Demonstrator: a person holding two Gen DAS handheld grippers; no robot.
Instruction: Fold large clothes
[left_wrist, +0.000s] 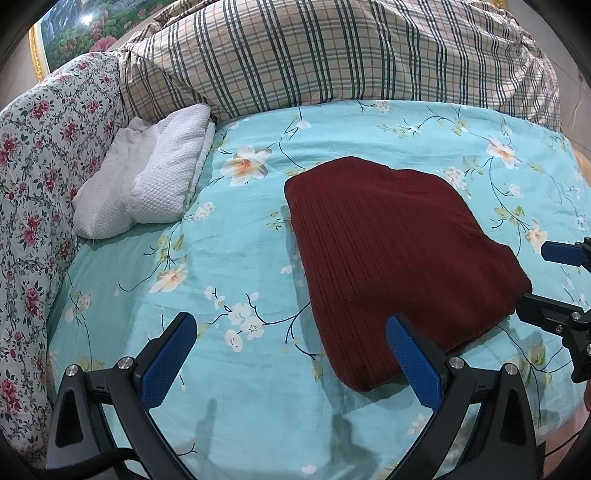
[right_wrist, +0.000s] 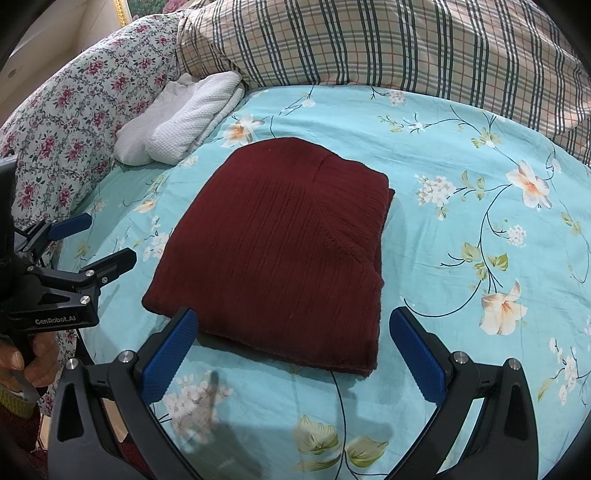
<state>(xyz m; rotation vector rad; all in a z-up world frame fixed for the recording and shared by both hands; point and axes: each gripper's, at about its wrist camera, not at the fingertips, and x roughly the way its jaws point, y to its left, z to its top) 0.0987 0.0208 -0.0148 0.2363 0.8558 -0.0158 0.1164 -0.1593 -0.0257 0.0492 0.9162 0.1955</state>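
Turquoise flowered bedsheet spreads beneath me, and the dark red knitted sweater lies folded flat on it. My left gripper and my right gripper both hover spread wide at its near edge, holding nothing.

Both grippers, left gripper and right gripper, have black angular frames, blue textured finger pads, silver round screws and white "GenRobot.AI" lettering.
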